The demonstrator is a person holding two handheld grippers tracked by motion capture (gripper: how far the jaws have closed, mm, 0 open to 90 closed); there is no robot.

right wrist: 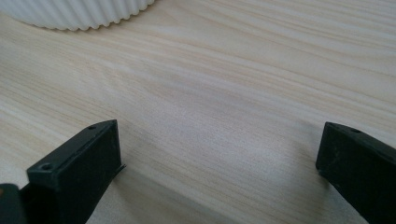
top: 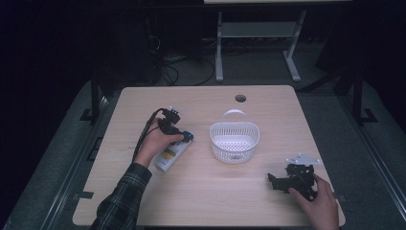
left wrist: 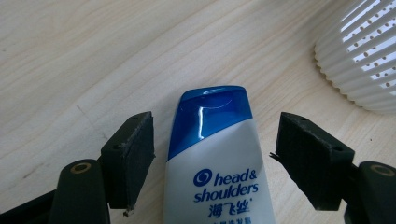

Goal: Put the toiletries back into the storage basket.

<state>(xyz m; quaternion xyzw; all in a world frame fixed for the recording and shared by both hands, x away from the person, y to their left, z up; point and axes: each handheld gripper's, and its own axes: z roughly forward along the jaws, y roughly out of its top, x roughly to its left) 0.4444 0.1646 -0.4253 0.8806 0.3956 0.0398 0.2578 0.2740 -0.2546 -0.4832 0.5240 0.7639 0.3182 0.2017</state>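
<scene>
Item: shampoo bottle point(left wrist: 219, 163), white w/ blue cap, lying flat on bench point(top: 215, 191).
Left claw point(left wrist: 215, 154): jaws wide apart, one each side of bottle just below cap, neither pad touching; nothing gripped.
Left gripper view: "head & shoulders" label legible, cap points away from claw, long axis runs straight out betw. jaws; ribbed basket wall ahead-right.
High view: white basket point(top: 234, 141) w/ handle near mid-bench, bottle lying diagonal, cap end toward basket.
Right claw point(right wrist: 219, 154): jaws wide apart over bare bench, holds nothing; basket rim far ahead-left. Sits near bench's right edge; open bench betw. claws.
</scene>
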